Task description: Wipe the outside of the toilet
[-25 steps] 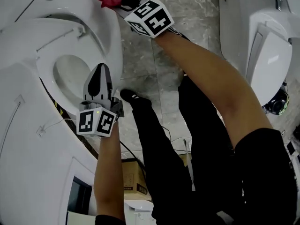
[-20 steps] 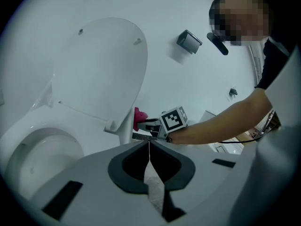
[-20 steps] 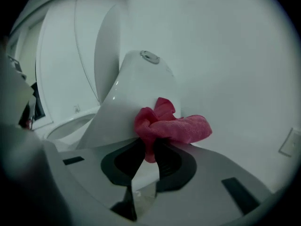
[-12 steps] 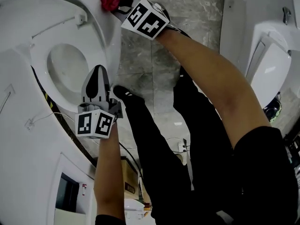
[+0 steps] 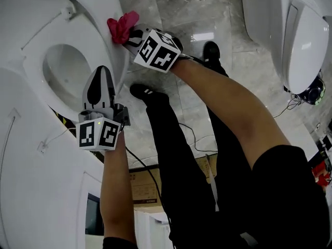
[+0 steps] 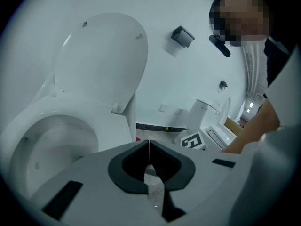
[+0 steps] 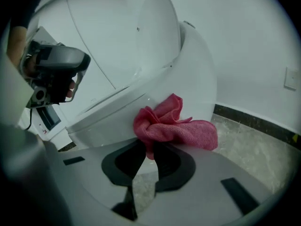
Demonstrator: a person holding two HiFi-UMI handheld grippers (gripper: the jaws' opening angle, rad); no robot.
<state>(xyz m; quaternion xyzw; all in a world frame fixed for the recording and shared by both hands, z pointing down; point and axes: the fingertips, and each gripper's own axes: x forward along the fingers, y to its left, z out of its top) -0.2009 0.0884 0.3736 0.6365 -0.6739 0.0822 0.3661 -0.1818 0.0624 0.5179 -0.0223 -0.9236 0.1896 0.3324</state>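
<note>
A white toilet (image 5: 78, 14) with its lid raised fills the upper left of the head view. My right gripper (image 5: 130, 37) is shut on a pink cloth (image 5: 122, 27) and holds it against the outer side of the bowl (image 7: 155, 102). The cloth (image 7: 171, 126) bunches in front of the jaws in the right gripper view. My left gripper (image 5: 99, 84) hovers over the rim near the seat (image 6: 61, 131); its jaws are shut with nothing between them.
A second white toilet (image 5: 303, 35) stands at the upper right. The person's black-clad legs and shoes (image 5: 148, 95) stand on the grey marble floor (image 5: 181, 14). Cables (image 5: 194, 139) run along the floor. A cardboard box (image 5: 148, 185) lies low in the head view.
My right gripper has slid the pink cloth down the outside of the bowl, toward me. The left gripper keeps its place over the rim.
</note>
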